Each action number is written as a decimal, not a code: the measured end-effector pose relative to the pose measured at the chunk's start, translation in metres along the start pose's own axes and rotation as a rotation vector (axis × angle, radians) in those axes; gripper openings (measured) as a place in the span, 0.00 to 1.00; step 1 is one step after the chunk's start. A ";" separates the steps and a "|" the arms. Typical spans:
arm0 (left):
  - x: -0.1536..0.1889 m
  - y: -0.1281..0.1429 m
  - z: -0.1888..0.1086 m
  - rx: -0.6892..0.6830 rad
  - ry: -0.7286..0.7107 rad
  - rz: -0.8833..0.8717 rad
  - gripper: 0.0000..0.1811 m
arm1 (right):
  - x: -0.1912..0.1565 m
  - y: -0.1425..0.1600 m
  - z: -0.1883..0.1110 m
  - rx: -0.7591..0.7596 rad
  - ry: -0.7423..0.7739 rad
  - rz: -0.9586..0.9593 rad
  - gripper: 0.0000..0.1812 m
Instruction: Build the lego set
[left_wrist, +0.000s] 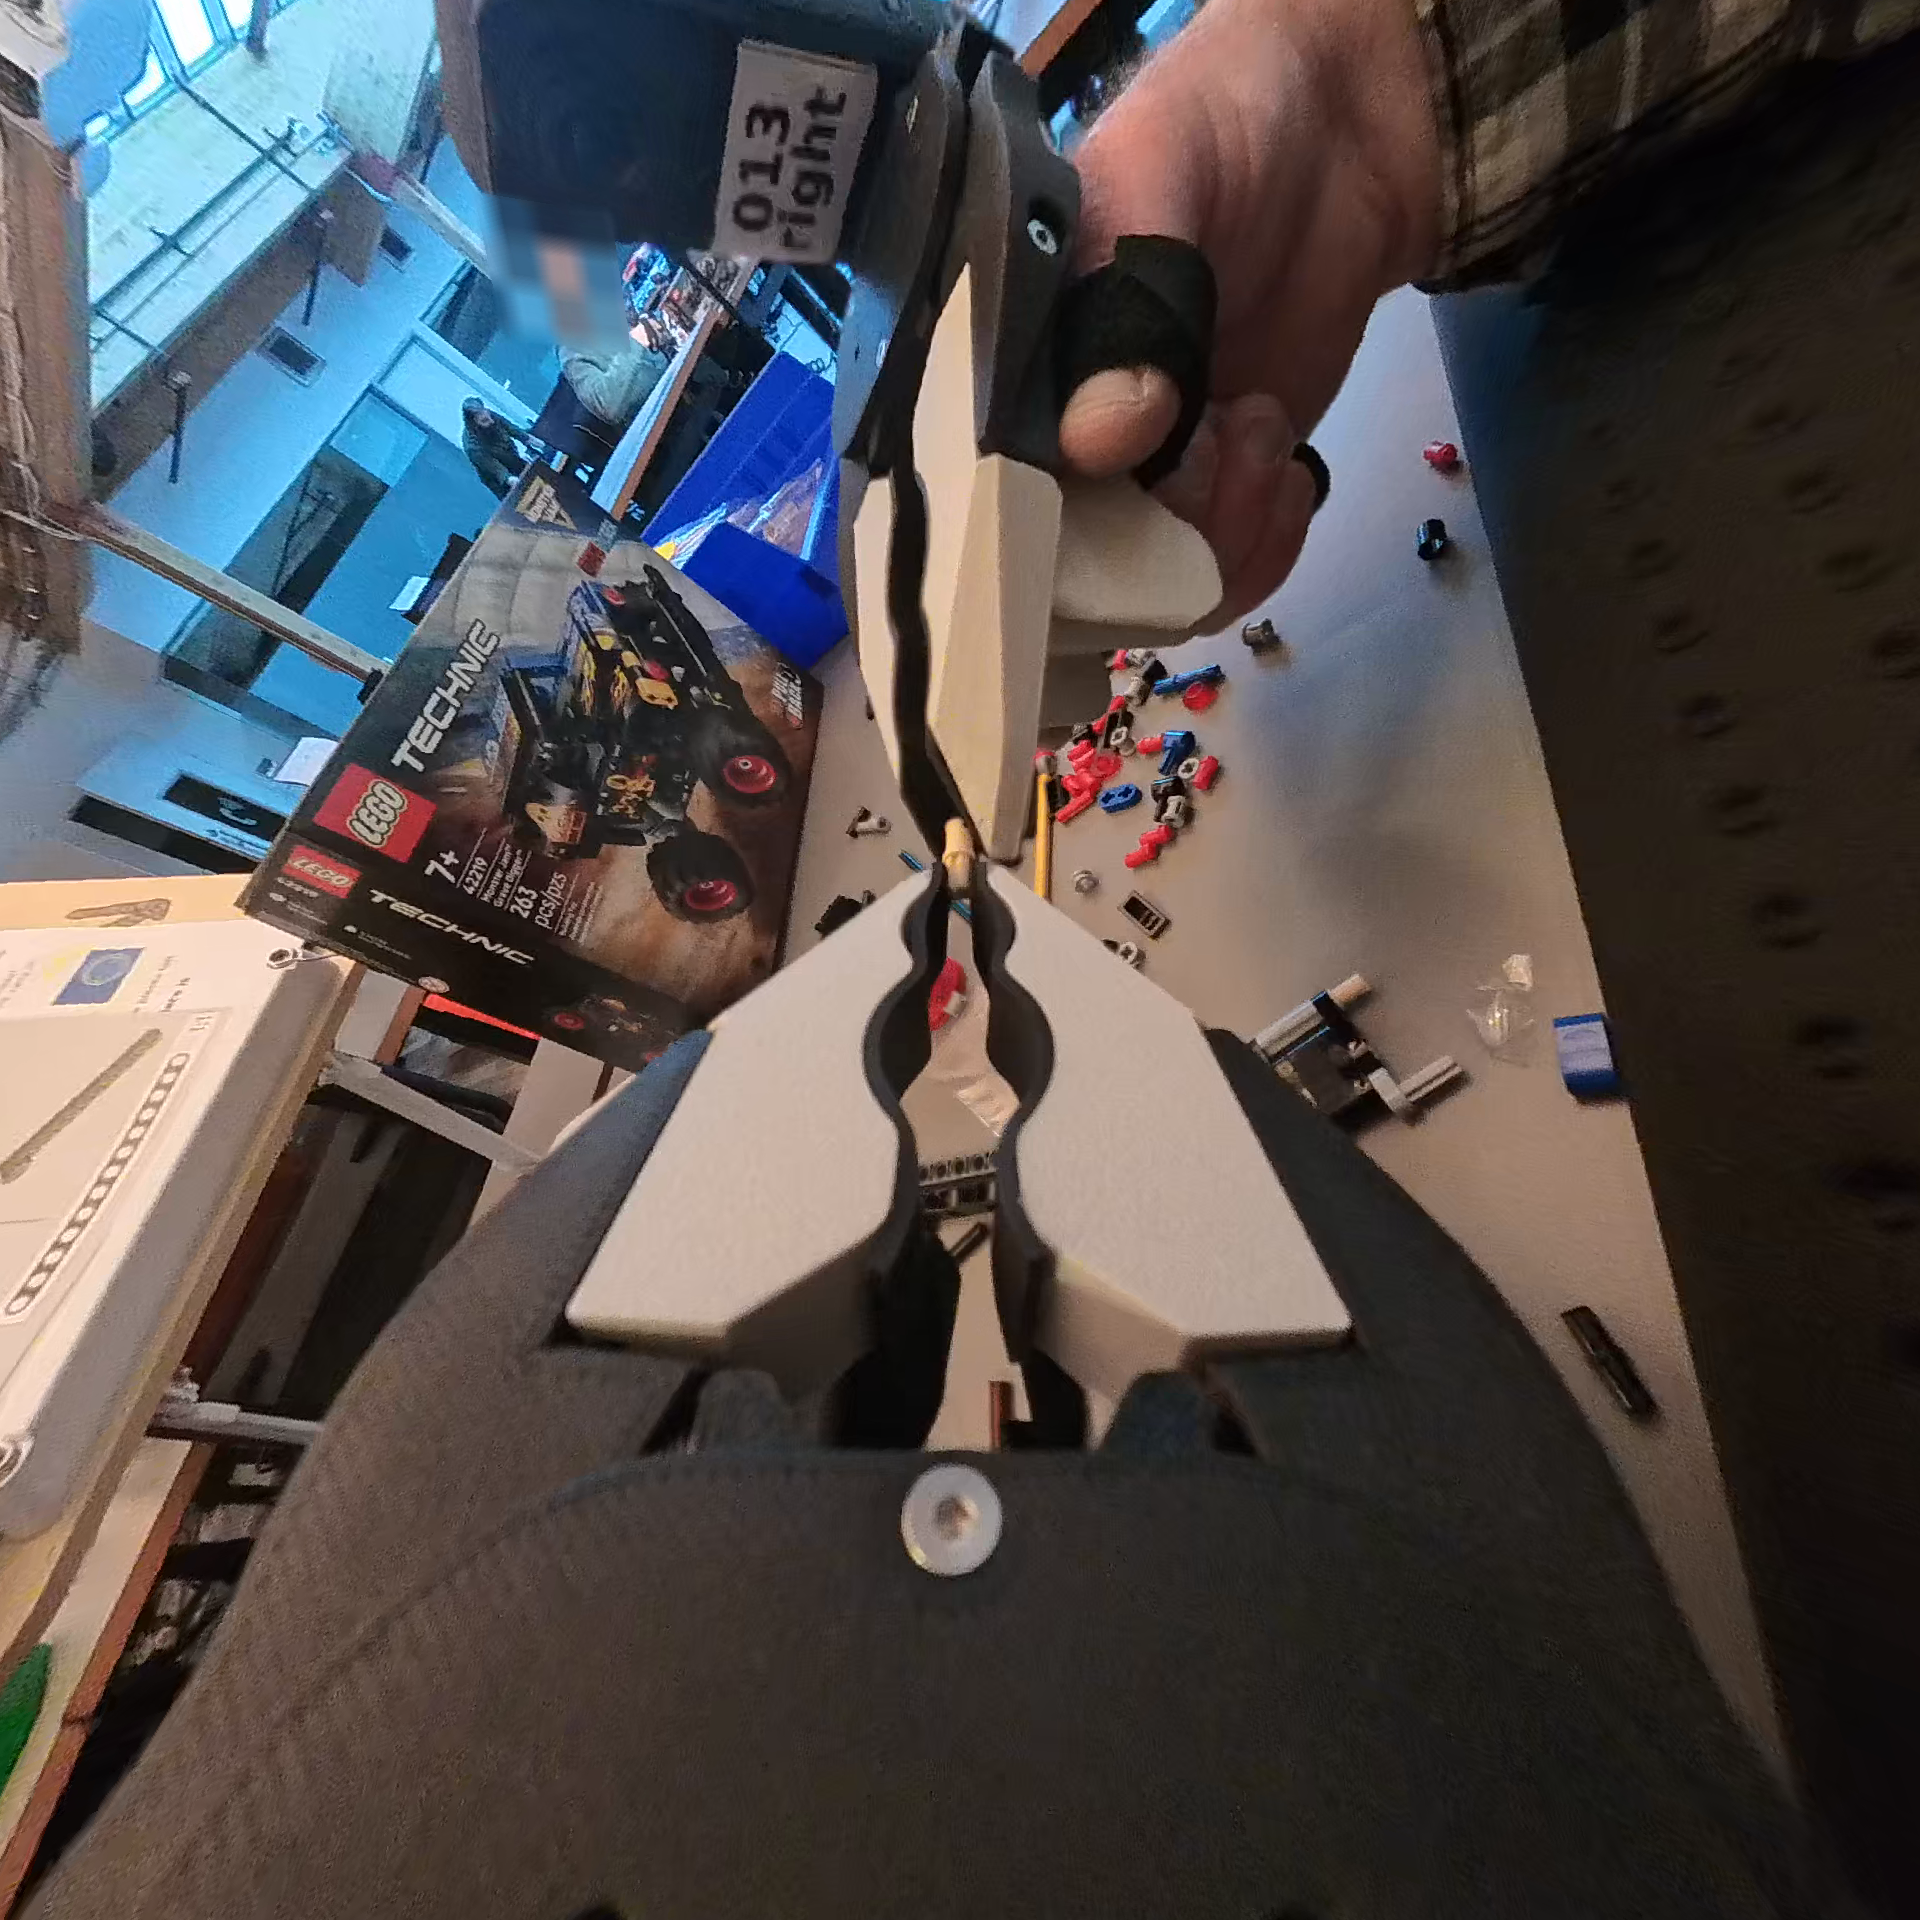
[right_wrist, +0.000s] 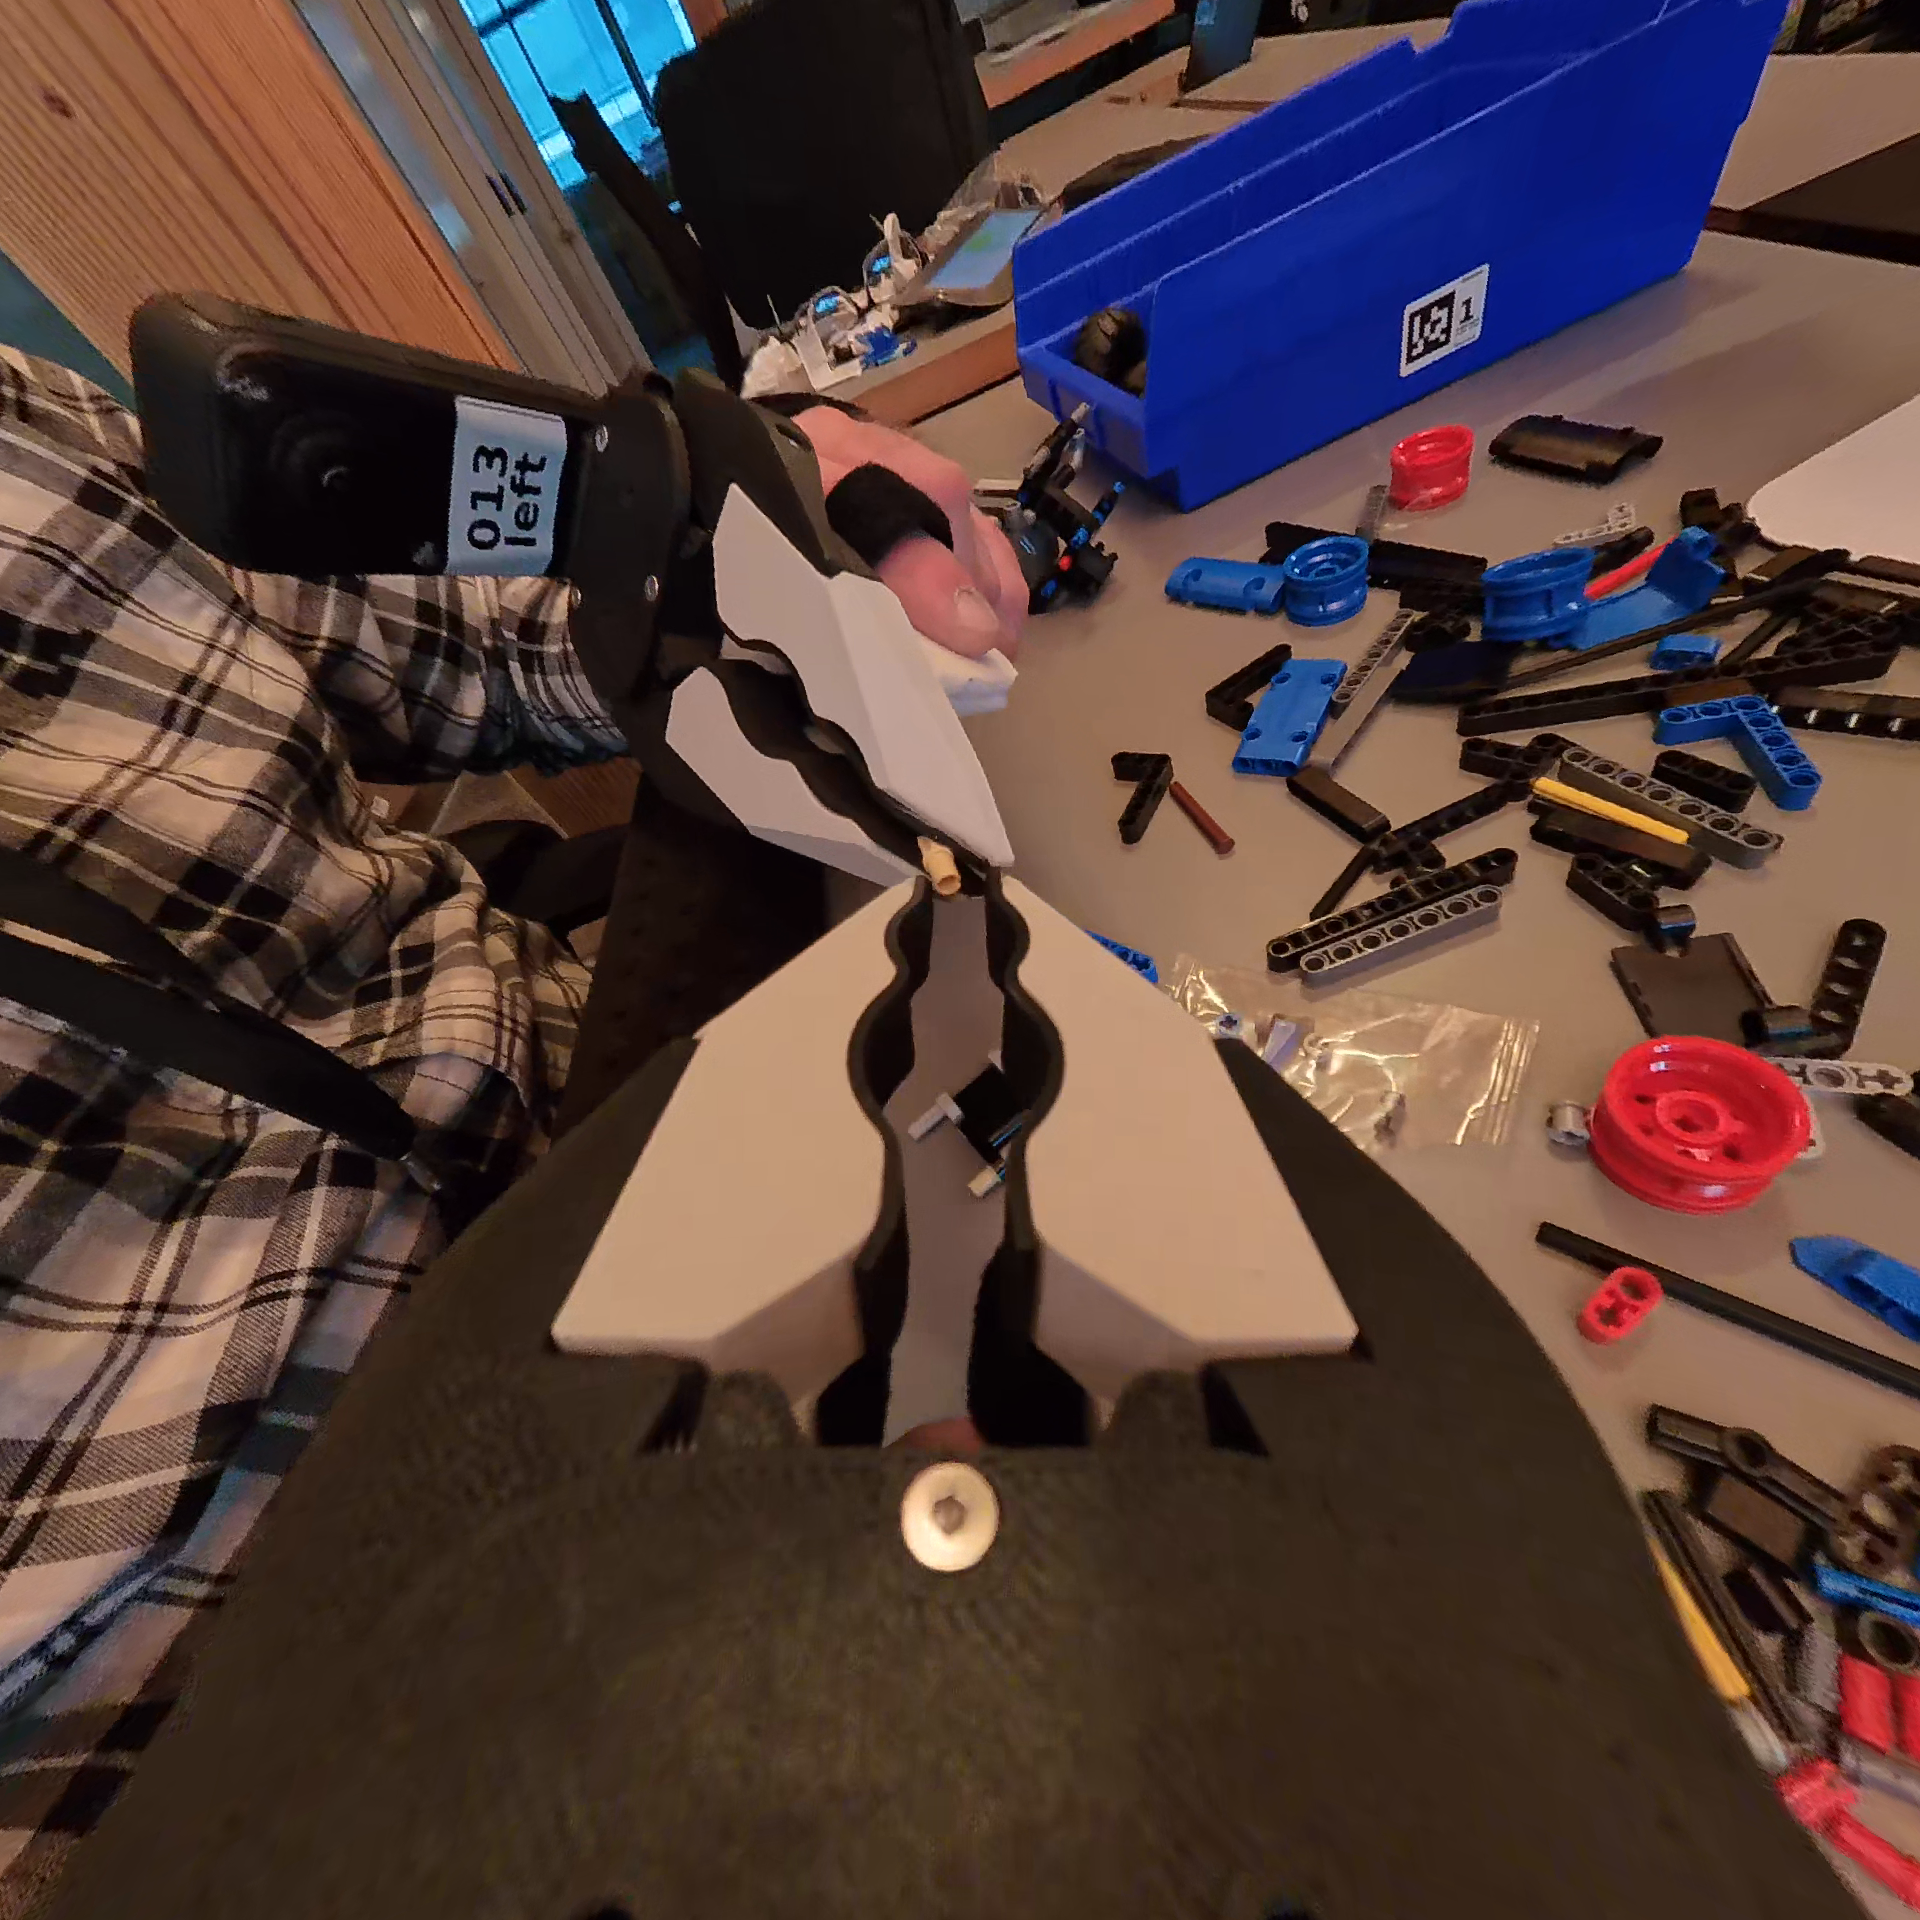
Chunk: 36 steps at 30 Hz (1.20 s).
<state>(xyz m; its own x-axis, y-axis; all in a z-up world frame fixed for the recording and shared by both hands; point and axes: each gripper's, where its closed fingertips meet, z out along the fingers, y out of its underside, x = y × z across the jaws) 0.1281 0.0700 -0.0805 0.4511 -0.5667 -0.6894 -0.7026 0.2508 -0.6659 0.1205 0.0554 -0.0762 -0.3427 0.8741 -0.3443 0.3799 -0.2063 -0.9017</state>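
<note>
A small tan pin (left_wrist: 958, 850) sits between the tips of both grippers, above the grey table (left_wrist: 1403, 831). My left gripper (left_wrist: 959, 881) is closed on its near end. My right gripper (left_wrist: 951, 826) comes down from above, held by a hand, with its jaws together on the other end. In the right wrist view the tan pin (right_wrist: 943, 864) pokes out of the left gripper (right_wrist: 961, 844) and meets the tips of my right gripper (right_wrist: 956, 885). A small black and grey assembly (left_wrist: 1340, 1049) lies on the table; in the right wrist view, the black and grey assembly (right_wrist: 977, 1127) lies below the fingers.
The set's box (left_wrist: 540, 810) stands behind, by a blue bin (right_wrist: 1351, 260). Loose black, blue and red parts (right_wrist: 1558, 748) spread over the table's right, with a red wheel (right_wrist: 1699, 1132) and a clear bag (right_wrist: 1351, 1049). A printed sheet (left_wrist: 104, 1143) lies left. A plaid-sleeved arm (right_wrist: 260, 831) is close. Less than 4 cm separates the two grippers' tips. Left tips and right tips are each some 15 cm from the red wheel (right_wrist: 1699, 1132).
</note>
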 end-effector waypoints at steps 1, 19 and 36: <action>0.000 0.000 0.000 -0.003 -0.004 0.007 0.01 | 0.000 0.000 0.000 0.007 -0.005 0.009 0.05; -0.006 0.011 0.002 -0.074 -0.032 0.013 0.01 | 0.011 -0.002 0.004 0.047 0.079 -0.067 0.03; -0.005 0.013 0.004 -0.087 -0.034 0.039 0.01 | 0.014 0.000 0.003 0.081 0.068 -0.040 0.02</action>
<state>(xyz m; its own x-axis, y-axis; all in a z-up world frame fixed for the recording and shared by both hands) 0.1187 0.0791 -0.0865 0.4399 -0.5304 -0.7247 -0.7643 0.2025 -0.6122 0.1131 0.0660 -0.0814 -0.2958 0.9097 -0.2914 0.2956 -0.2030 -0.9335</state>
